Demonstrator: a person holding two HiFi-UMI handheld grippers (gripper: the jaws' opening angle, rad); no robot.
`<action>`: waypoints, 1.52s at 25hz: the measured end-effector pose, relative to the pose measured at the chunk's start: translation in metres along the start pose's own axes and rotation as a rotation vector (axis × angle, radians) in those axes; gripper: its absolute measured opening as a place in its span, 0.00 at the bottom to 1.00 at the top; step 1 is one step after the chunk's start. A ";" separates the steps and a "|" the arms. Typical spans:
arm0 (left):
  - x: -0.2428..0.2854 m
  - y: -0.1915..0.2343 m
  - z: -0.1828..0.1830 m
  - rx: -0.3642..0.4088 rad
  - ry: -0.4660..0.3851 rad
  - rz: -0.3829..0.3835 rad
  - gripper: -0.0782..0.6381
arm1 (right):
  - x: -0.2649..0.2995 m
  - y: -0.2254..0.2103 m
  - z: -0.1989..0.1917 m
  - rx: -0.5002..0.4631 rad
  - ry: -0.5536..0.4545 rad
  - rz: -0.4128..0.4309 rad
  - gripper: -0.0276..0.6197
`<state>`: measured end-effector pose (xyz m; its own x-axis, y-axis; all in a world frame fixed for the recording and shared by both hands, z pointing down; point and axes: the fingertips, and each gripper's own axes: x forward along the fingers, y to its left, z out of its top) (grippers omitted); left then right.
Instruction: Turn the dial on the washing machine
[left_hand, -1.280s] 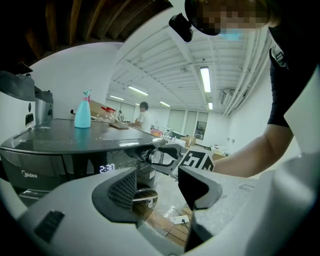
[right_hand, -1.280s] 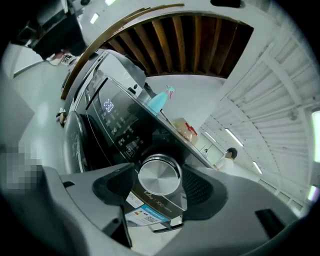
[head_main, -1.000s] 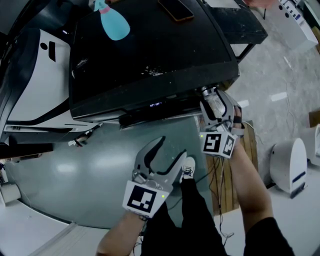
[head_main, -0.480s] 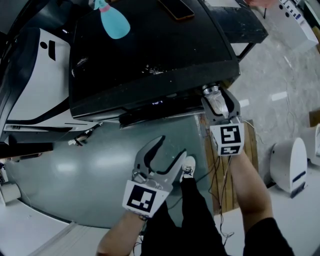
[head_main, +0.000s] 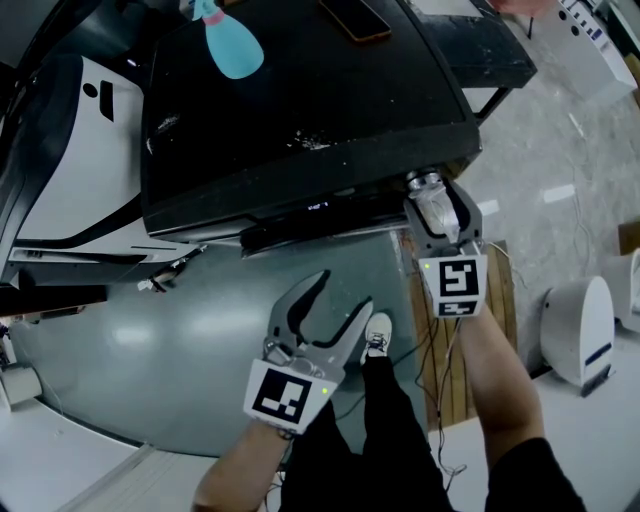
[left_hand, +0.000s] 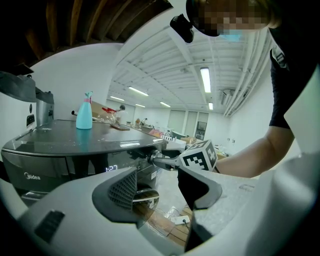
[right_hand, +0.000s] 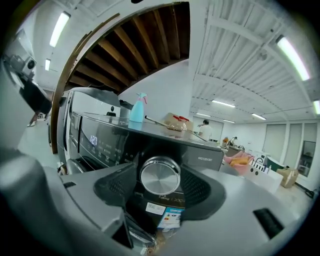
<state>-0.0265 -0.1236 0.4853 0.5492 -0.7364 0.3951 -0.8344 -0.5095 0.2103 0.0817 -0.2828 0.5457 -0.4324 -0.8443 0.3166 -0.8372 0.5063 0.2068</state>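
Note:
The washing machine (head_main: 300, 110) has a dark top and front panel. Its round silver dial (right_hand: 160, 175) sits at the panel's right end, and in the head view the dial (head_main: 424, 182) shows just under the top's edge. My right gripper (right_hand: 161, 186) is shut on the dial, one pad on each side of it. From the head view the right gripper (head_main: 430, 192) reaches up to the panel. My left gripper (head_main: 345, 292) hangs lower, in front of the door, open with nothing between its fingers. The left gripper (left_hand: 160, 189) looks toward the panel and the right gripper (left_hand: 165, 160).
A blue spray bottle (head_main: 228, 45) and a phone (head_main: 352, 18) lie on the machine's top. The lit display (head_main: 318, 207) is left of the dial. The round door (head_main: 200, 330) bulges below. A wooden pallet (head_main: 470, 320) and a white device (head_main: 580, 330) stand at the right.
My right gripper has rolled about the dial's axis while shut on it; its marker cube went from tilted to squarely upright. The left gripper has stayed put.

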 end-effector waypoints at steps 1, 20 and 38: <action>0.000 0.000 0.001 -0.001 -0.002 -0.001 0.44 | -0.002 -0.001 0.000 0.005 0.005 -0.005 0.46; -0.079 0.002 0.059 0.054 -0.090 -0.085 0.12 | -0.091 0.024 0.092 0.122 -0.060 -0.080 0.04; -0.221 0.015 0.081 0.174 -0.144 -0.270 0.12 | -0.235 0.142 0.207 0.214 -0.161 -0.148 0.04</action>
<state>-0.1565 -0.0041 0.3283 0.7605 -0.6132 0.2136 -0.6442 -0.7539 0.1293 -0.0047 -0.0491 0.3087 -0.3337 -0.9317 0.1432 -0.9392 0.3417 0.0344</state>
